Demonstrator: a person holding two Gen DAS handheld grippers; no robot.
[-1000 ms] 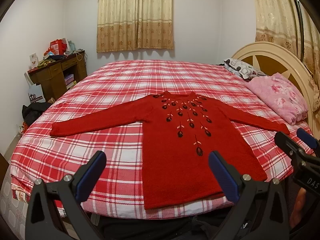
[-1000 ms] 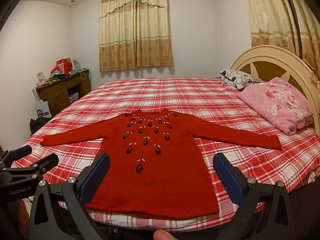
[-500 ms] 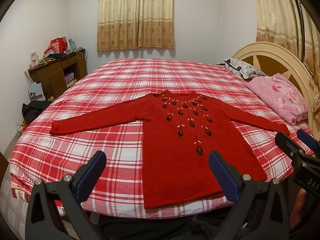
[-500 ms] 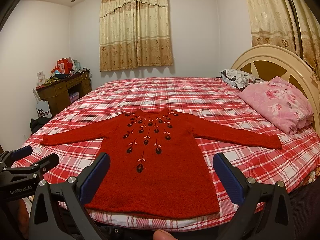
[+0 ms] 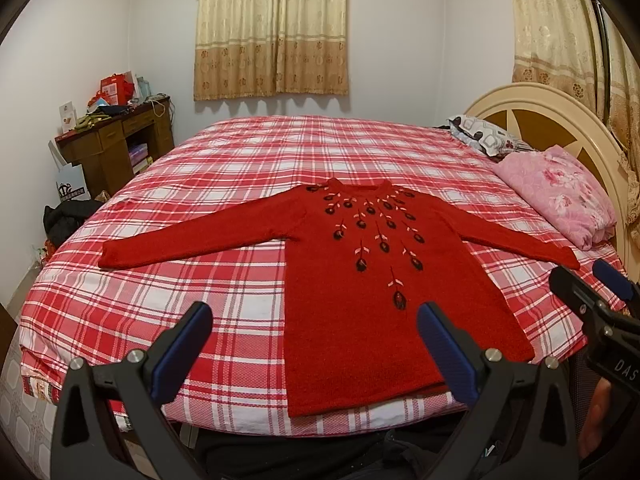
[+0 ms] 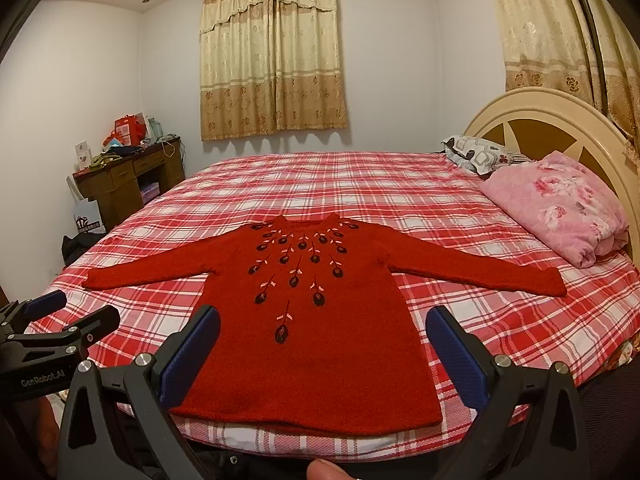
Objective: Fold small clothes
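Note:
A small red knitted sweater (image 5: 376, 288) (image 6: 312, 344) with dark flower embroidery lies flat and face up on the red-and-white plaid bed (image 5: 280, 152) (image 6: 340, 184), both sleeves spread out sideways, hem at the near edge. My left gripper (image 5: 314, 320) hangs open above the near bed edge, in front of the hem's left side, holding nothing. My right gripper (image 6: 320, 324) is open too, centred before the hem, nothing between its blue pads. Each gripper shows at the other view's side: the right gripper (image 5: 592, 288) and the left gripper (image 6: 64, 312).
A pink floral quilt (image 5: 560, 196) (image 6: 560, 204) and a patterned pillow (image 5: 480, 136) lie by the cream headboard (image 6: 552, 120) at the right. A cluttered wooden desk (image 5: 112, 140) stands at the far left wall, dark bags on the floor beside it. Curtains hang behind.
Both views have shifted only slightly; the left gripper has crept a little toward the bed. The sweater lies as before and both grippers stay open.

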